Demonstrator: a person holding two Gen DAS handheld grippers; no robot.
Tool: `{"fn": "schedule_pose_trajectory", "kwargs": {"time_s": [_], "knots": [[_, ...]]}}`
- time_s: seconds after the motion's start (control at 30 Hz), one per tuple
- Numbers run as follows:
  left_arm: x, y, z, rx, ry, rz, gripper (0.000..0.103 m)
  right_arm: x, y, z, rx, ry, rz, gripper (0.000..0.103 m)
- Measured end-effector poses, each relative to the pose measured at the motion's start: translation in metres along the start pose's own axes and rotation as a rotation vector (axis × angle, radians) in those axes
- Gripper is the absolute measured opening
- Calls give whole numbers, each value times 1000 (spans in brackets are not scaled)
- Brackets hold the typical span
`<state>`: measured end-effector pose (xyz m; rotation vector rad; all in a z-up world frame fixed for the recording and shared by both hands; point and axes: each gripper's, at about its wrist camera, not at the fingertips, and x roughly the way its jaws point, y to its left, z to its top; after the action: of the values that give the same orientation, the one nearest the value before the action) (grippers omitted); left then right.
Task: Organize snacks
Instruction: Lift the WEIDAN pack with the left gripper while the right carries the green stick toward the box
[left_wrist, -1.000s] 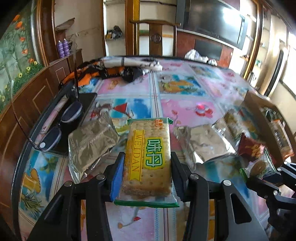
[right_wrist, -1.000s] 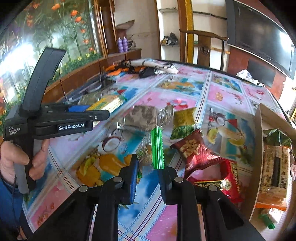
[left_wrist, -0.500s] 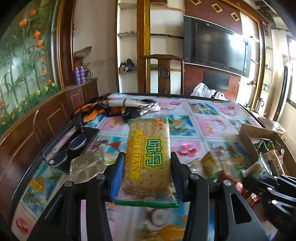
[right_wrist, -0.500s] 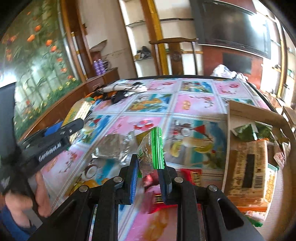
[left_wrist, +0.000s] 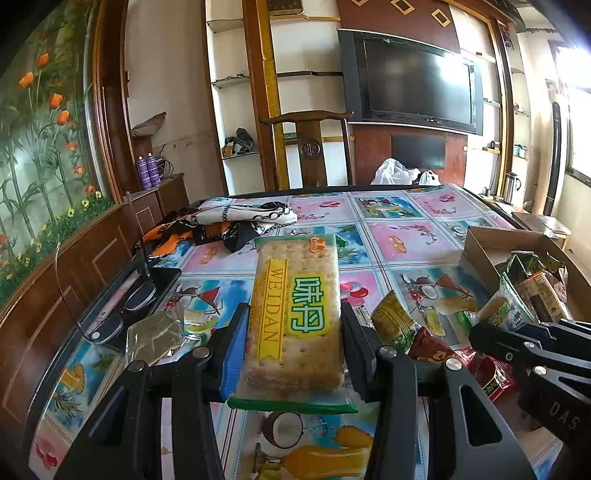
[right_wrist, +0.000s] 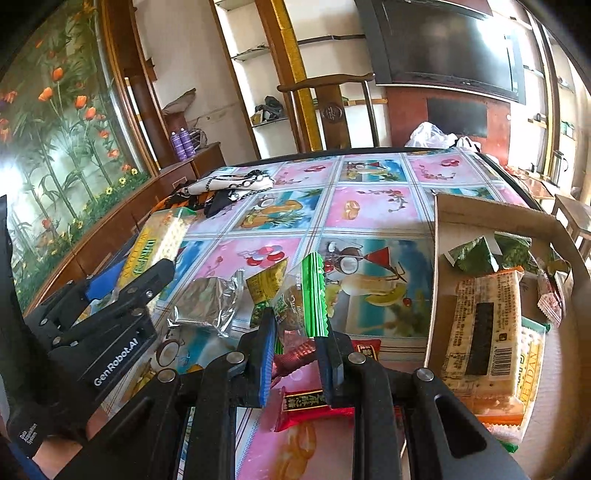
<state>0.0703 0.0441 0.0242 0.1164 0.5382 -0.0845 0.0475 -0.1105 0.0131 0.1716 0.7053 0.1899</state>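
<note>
Ahead of me a dark television (left_wrist: 413, 86) hangs on a red-brown wood wall, with white open shelves (left_wrist: 236, 110) to its left. A wooden chair (left_wrist: 310, 147) stands behind the table (left_wrist: 391, 236). A mural of orange flowers (left_wrist: 40, 122) covers the left wall. Bright daylight pours in from the right.

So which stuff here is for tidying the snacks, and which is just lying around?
For the job:
- cracker pack in left gripper
- green-edged snack packet in right gripper
- cardboard box
- loose snacks on the table: red packet, silver packet

Just lying about:
- glasses
- scarf
- purple bottles
</note>
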Motion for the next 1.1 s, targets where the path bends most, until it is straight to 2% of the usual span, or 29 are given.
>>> {"fn": "schedule_pose_trajectory", "kwargs": {"time_s": [0.5,1.1], "knots": [[-1,-3,-3,33,-8,21,46,-1,-9,0,41,-6,-7,22],[1,4,-5,12,3,9,46,-17,-33,5,116,-50,-28,22]]}}
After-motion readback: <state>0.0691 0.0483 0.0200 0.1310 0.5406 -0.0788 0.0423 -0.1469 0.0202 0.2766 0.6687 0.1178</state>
